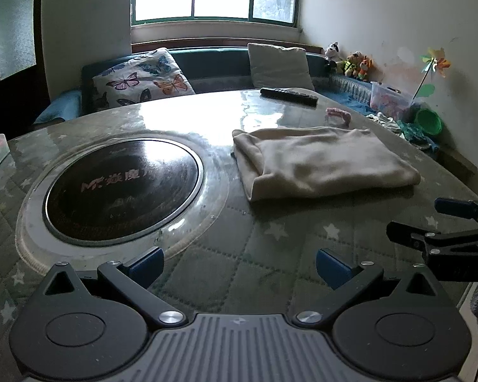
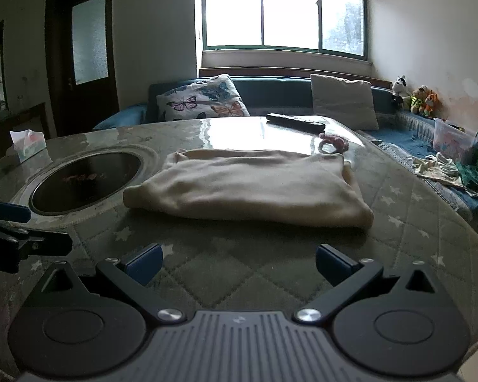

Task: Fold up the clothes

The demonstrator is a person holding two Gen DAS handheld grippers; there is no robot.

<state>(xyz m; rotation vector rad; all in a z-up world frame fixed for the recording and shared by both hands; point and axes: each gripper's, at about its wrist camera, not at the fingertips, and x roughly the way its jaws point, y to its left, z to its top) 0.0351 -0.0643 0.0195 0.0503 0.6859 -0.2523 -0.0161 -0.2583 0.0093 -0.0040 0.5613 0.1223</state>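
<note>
Left wrist view showed the left gripper [image 1: 239,267] hanging low over the counter [image 1: 226,242], its jaws spread wide with nothing between them. Ahead of those jaws and off to their right lay the cream garment [image 1: 322,162], folded into a flat rectangle on the quilted, star-patterned cover. Ahead and to the left of the jaws sat a dark round hob [image 1: 121,187] sunk into the counter. Far beyond the garment lay a black remote [image 1: 288,95], with a pink hair tie [image 1: 337,115] just behind the cloth. The right gripper [image 1: 443,222] showed at the right edge, level with the left one.

From the right wrist view, the right gripper [image 2: 239,262] also had its jaws spread and empty. The cream garment [image 2: 248,187] lay straight ahead of them, apart from both fingertips, its near fold facing the jaws. The left gripper [image 2: 12,222] showed at the left edge, and a tissue box [image 2: 28,143] stood far off to the left.
</note>
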